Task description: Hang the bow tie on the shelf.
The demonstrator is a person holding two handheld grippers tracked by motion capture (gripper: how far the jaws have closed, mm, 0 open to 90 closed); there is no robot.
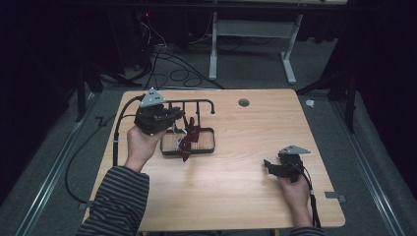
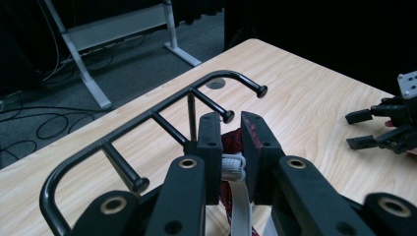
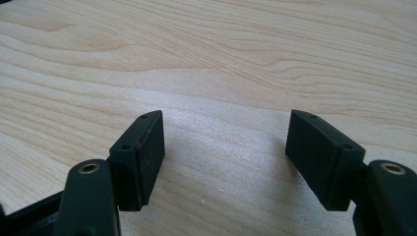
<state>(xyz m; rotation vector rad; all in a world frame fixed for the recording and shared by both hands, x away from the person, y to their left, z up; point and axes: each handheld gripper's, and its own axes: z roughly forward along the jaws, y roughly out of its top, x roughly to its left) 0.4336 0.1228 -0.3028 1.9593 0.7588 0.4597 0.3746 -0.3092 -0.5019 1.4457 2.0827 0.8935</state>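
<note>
Left claw (image 2: 231, 147) clenched on a dark-red strap (image 1: 188, 140) hanging above the black rack (image 2: 162, 110); right claw (image 3: 226, 157) released

Left black hand-held gripper (image 1: 172, 118) raised in a bare hand (image 1: 141, 142) with striped sleeve, jaws nearly together and clamped on something between them, right black hand-held gripper (image 1: 269, 166) low in the other hand (image 1: 295, 189), jaws spread wide, pointing toward the left one

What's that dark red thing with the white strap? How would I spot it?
Start at the wooden table, then the black wire rack on its left half. The dark red item hangs there from the left claw, pinched by its white strap; nothing else there is red.
</note>
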